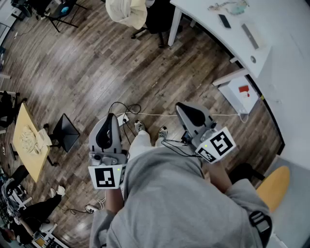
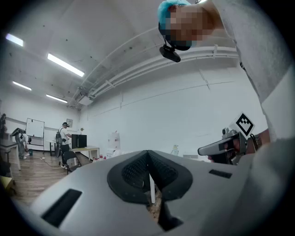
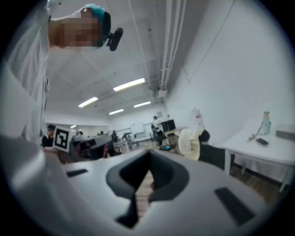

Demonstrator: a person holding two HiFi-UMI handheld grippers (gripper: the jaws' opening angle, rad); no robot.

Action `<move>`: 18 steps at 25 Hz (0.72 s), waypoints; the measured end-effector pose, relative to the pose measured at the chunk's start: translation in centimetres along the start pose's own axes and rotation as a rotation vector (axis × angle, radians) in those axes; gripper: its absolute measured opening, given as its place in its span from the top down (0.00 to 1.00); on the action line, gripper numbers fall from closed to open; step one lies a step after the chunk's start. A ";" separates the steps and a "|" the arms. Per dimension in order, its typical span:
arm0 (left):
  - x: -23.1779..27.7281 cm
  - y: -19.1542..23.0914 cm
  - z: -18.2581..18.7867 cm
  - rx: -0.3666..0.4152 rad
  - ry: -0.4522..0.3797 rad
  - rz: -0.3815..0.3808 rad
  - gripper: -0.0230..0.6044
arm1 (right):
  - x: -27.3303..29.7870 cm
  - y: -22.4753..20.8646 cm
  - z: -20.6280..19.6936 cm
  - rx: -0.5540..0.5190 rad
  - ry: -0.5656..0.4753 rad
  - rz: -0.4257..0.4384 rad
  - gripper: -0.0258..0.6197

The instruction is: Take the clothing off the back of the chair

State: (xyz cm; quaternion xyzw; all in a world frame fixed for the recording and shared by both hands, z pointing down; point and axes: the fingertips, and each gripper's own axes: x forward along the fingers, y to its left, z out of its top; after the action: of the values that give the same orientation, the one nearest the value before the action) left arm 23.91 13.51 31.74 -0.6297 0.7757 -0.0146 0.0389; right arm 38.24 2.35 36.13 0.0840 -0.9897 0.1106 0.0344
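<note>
— Head view, item one: where is the clothing [image 1: 127,12]?
— Cream, draped over the chair [image 1: 156,20] back, well apart from you across the floor [image 1: 87,63], near the table [image 1: 290,48]. Right gripper view shows it ahead too.
— Item two, grippers?
— Left gripper [image 1: 111,117], right gripper [image 1: 182,106]: jaws together on both, nothing between them, held level by your body.
— Handling?
— Walk up first. Part your jaws before reaching. I'd pinch a thick fold at the top, then lift it clear so nothing snags.
</note>
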 end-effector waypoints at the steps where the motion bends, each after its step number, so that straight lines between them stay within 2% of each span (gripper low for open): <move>1: -0.2 0.3 0.1 -0.005 0.004 -0.007 0.91 | 0.5 0.8 0.4 -0.009 -0.003 -0.005 0.91; 6: -0.2 2.0 0.6 -0.032 0.010 -0.059 0.91 | 3.6 4.2 1.9 -0.032 -0.011 -0.004 0.91; 9: 0.3 3.1 0.3 -0.061 0.009 -0.060 0.91 | 5.0 5.3 1.8 -0.028 -0.001 0.006 0.91; 18: 1.3 5.7 -0.5 -0.089 0.004 -0.076 0.91 | 7.7 5.7 0.4 -0.001 0.044 -0.005 0.91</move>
State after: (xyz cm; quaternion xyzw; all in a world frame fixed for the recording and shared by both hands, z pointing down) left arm 18.03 13.45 31.80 -0.6596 0.7513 0.0171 0.0090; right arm 29.62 6.48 35.22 0.0842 -0.9886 0.1117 0.0564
